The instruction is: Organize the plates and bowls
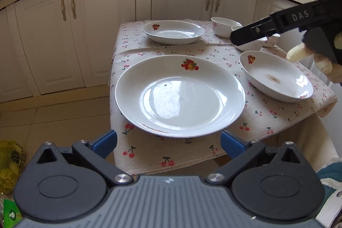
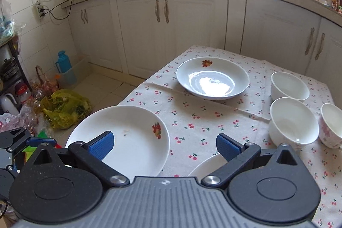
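Three white plates with fruit decals lie on the cherry-print tablecloth (image 1: pixel 192 153). My left gripper (image 1: pixel 168 144) is open just short of the large near plate (image 1: pixel 179 95); nothing sits between its blue pads (image 1: pixel 104 143). A second plate (image 1: pixel 173 31) lies at the far side, a third (image 1: pixel 275 76) at the right. Held by a gloved hand, my right gripper (image 1: pixel 252 32) hovers over the bowls. In the right wrist view the right gripper (image 2: pixel 165 145) is open and empty above a near plate (image 2: pixel 128 142), with another plate's rim (image 2: pixel 203 166) under it. Three white bowls (image 2: pixel 288 84) (image 2: pixel 292 121) (image 2: pixel 331 125) stand at the right.
The small table stands before cream kitchen cabinets (image 2: pixel 162 35) under a cluttered counter. A yellow bag (image 2: pixel 66 108), a blue flask (image 2: pixel 64 65) and bottles crowd the floor at the left. The table's near edge (image 1: pixel 171 168) is just ahead of the left gripper.
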`<state>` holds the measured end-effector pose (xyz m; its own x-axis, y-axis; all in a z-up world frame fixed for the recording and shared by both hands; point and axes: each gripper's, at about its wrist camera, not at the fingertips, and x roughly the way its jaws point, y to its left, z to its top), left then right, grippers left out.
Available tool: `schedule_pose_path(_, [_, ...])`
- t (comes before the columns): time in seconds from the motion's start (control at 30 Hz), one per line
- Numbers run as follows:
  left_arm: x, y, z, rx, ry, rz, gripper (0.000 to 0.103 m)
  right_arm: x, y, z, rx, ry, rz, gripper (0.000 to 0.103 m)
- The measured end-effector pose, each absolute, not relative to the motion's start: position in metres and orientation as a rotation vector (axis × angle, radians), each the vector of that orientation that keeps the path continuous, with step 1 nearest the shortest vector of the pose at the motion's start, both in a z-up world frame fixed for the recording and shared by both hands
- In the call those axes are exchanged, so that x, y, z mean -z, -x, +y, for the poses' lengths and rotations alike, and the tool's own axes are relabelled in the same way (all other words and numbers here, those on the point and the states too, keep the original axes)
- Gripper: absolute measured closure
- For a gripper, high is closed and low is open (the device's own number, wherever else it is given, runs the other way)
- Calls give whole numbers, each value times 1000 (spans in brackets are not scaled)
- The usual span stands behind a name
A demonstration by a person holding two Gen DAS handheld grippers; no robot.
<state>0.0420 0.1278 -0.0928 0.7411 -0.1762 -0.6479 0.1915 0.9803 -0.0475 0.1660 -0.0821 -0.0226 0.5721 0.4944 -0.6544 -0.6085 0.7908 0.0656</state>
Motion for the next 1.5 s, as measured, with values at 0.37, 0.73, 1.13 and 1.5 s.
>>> schedule_pose_path(0.37, [109,-64,135,316,-87,741,1,56,-203,-51,-767,212,876,0])
schedule_pose_path(0.73, [109,-69,136,387,-112,750,1,78,-241,-30,-824,211,988,17])
schedule_pose_path(1.13, [105,-74,136,428,-140,761,4,86,-253,-25,-888,173,1042,33])
schedule_pose_path(1.5, [97,-101,131,455,-166,756,3,77,-260,-34,-853,178,999,33])
